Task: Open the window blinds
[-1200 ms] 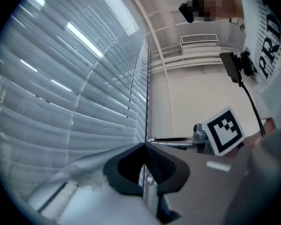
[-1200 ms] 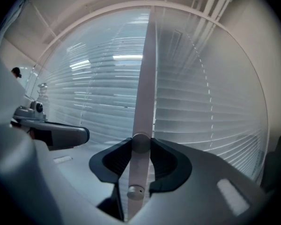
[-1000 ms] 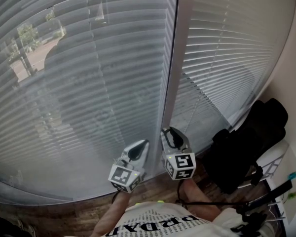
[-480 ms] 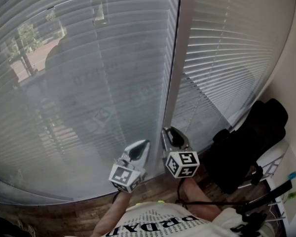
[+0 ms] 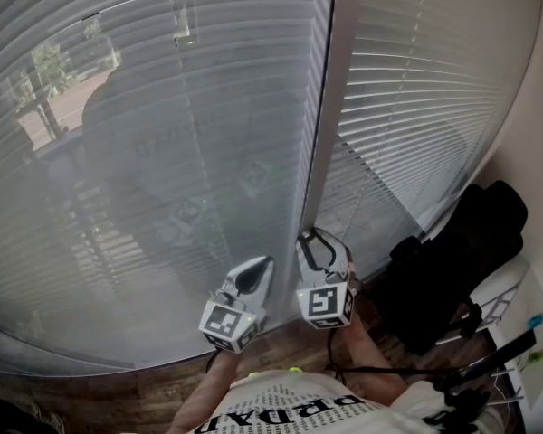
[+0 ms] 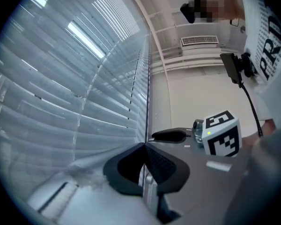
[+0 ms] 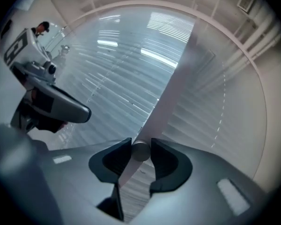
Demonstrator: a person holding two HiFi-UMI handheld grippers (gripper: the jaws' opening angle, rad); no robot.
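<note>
The right gripper (image 5: 313,240) points level at the foot of the white window post (image 5: 324,107). Its jaws are easing apart with the round end of the grey tilt wand (image 7: 140,151) between them, and both pads touch it. The left gripper (image 5: 264,262) sits just beside it, jaws pressed together on nothing. The white slatted window blinds (image 5: 163,152) hang on both sides of the post (trees show faintly through the left one's slats).

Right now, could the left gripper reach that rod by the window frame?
Probably yes: the left gripper is close beside the rod with nothing between, but the right gripper grips it, jaws opening.
</note>
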